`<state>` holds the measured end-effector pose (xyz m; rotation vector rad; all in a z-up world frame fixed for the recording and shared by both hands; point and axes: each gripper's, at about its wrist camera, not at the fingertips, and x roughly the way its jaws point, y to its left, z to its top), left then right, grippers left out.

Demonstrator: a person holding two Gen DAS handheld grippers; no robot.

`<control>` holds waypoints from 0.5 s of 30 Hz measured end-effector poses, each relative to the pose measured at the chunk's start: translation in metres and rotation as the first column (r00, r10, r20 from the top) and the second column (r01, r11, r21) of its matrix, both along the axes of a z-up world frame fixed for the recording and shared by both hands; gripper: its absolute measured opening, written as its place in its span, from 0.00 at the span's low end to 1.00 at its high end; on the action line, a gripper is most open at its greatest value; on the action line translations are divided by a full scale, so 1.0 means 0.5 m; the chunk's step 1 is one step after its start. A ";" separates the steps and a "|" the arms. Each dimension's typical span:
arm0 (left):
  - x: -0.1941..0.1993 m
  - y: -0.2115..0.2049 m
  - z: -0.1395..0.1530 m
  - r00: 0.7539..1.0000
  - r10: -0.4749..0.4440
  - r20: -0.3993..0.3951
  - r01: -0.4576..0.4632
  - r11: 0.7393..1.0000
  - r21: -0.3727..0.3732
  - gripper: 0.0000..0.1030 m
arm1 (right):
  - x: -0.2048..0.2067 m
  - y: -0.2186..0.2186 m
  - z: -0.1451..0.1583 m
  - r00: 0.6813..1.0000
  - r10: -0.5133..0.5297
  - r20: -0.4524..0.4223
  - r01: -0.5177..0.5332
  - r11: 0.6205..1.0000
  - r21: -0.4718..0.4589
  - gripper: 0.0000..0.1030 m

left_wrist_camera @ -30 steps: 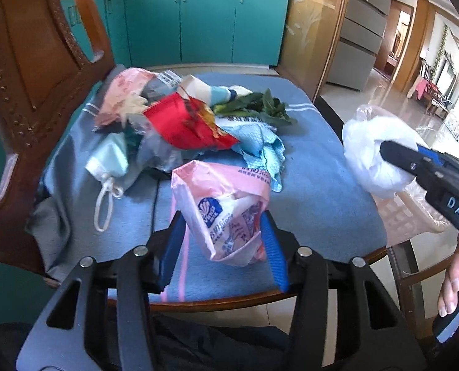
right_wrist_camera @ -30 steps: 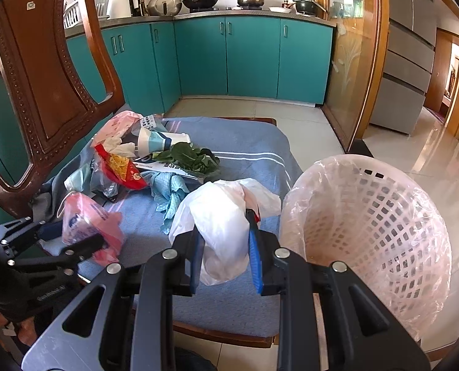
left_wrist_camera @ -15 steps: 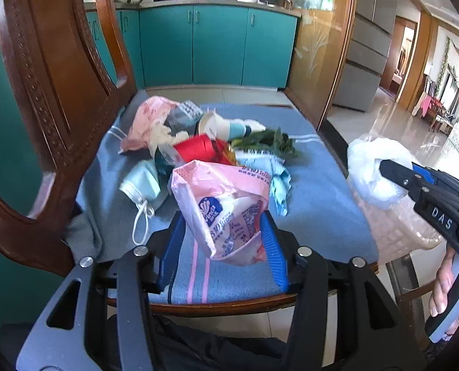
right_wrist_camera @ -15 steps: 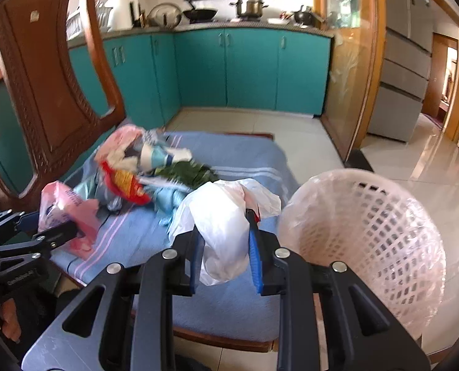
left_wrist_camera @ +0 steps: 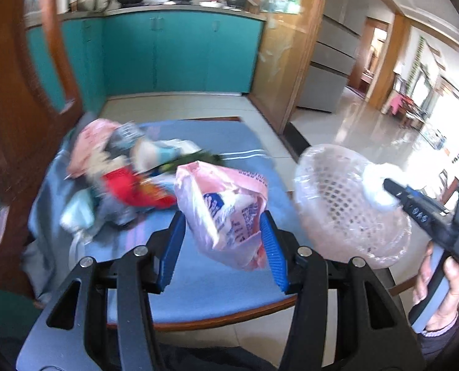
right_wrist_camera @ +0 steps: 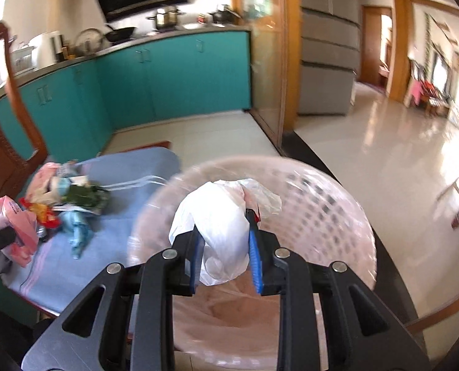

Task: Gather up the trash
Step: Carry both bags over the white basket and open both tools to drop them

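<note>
While our left gripper (left_wrist_camera: 223, 241) keeps its blue fingers (left_wrist_camera: 271, 247) about half apart, we hold between them a crumpled pink printed bag (left_wrist_camera: 226, 210), pressed on both sides and lifted clear of the seat. Beneath and beyond it we note the chair seat (left_wrist_camera: 198, 281), wooden-rimmed and covered in a blue striped cloth, with its carved wooden back (left_wrist_camera: 16, 123) along the left edge. Toward the seat's far left corner we list a loose heap of trash (left_wrist_camera: 121, 167): a pink wrapper, a red packet, pale blue pieces and some green leaves, blurred in both views.

Our right gripper (right_wrist_camera: 225, 244), fingers (right_wrist_camera: 255, 256) drawn close together, is clamped on a white plastic bag (right_wrist_camera: 220, 225) bunched between the pads. This bag hangs over the open mouth of a pale pink mesh basket (right_wrist_camera: 328, 216), which stands just beside the seat's right edge. In the left wrist view we see a hand (left_wrist_camera: 439, 284) gripping the right gripper's handle above the basket's rim.

Behind: teal kitchen cabinets (right_wrist_camera: 167, 77), pots on top, glossy floor tiles (right_wrist_camera: 384, 160).
</note>
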<state>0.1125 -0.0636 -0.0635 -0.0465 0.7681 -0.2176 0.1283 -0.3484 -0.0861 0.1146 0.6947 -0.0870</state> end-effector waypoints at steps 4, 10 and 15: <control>0.031 -0.094 0.001 0.995 -0.098 -0.003 0.098 0.995 -0.003 0.50 | -0.001 -0.045 -0.017 0.999 -0.046 -0.023 0.046 0.999 0.003 0.26; 0.074 -0.235 -0.013 0.969 -0.244 -0.043 0.242 0.969 -0.046 0.50 | -0.018 -0.105 -0.029 0.995 -0.095 -0.038 0.096 0.995 0.032 0.27; 0.082 -0.313 -0.032 0.949 -0.313 -0.044 0.310 0.949 -0.054 0.71 | -0.036 -0.141 -0.031 0.989 -0.142 -0.041 0.144 0.989 0.041 0.33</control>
